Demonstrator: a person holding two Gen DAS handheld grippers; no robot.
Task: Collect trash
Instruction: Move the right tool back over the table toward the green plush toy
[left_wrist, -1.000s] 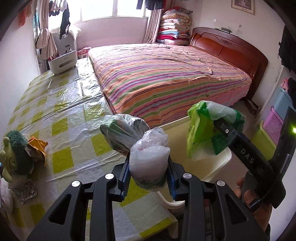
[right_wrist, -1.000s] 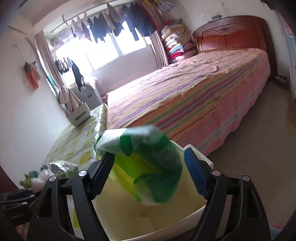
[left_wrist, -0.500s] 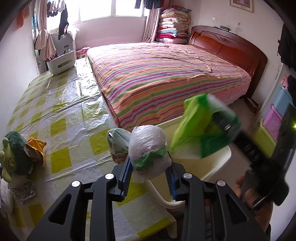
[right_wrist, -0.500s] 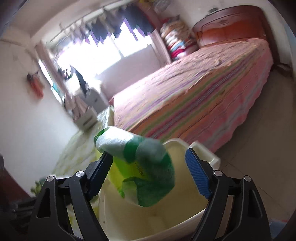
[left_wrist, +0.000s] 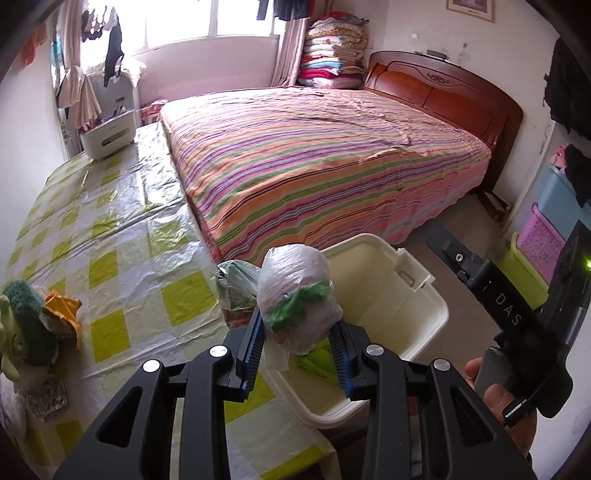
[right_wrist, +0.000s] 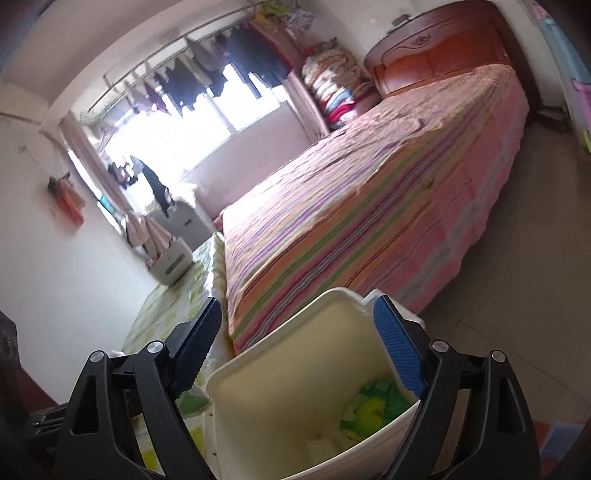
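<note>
While the left gripper (left_wrist: 298, 345) stays out of the bin, its blue-padded jaws are clamped on a knotted clear plastic bag (left_wrist: 297, 297) with green and pinkish scraps showing through the film; the bag stands up between the pads, just above the near rim of the cream plastic bin (left_wrist: 436, 314). The right gripper (right_wrist: 297, 345) is poised over the same bin (right_wrist: 258, 417), its jaws spreading wide with nothing between them, the left pad over the table edge and the right pad over the bin's far rim. At the bottom of the bin lies a green-and-yellow packet (right_wrist: 373, 410), part of it also visible past the left gripper's right finger (left_wrist: 319, 363). A hand (left_wrist: 498, 406) grips the right tool's black handle at the lower right. Just behind the held bag, on the table (left_wrist: 110, 229) with its yellow-checked glossy cover, rests a second crumpled bag of scraps (left_wrist: 236, 291). At the table's left edge sit a green plush toy (left_wrist: 26, 332) and an orange wrapper (left_wrist: 62, 314) touching it. Farther along the table stands a white storage box (left_wrist: 109, 134). Beyond the bin stretches a bed with a striped sheet (left_wrist: 325, 162), a wooden headboard (left_wrist: 443, 88), and folded quilts (left_wrist: 332, 59) stacked by the window.
</note>
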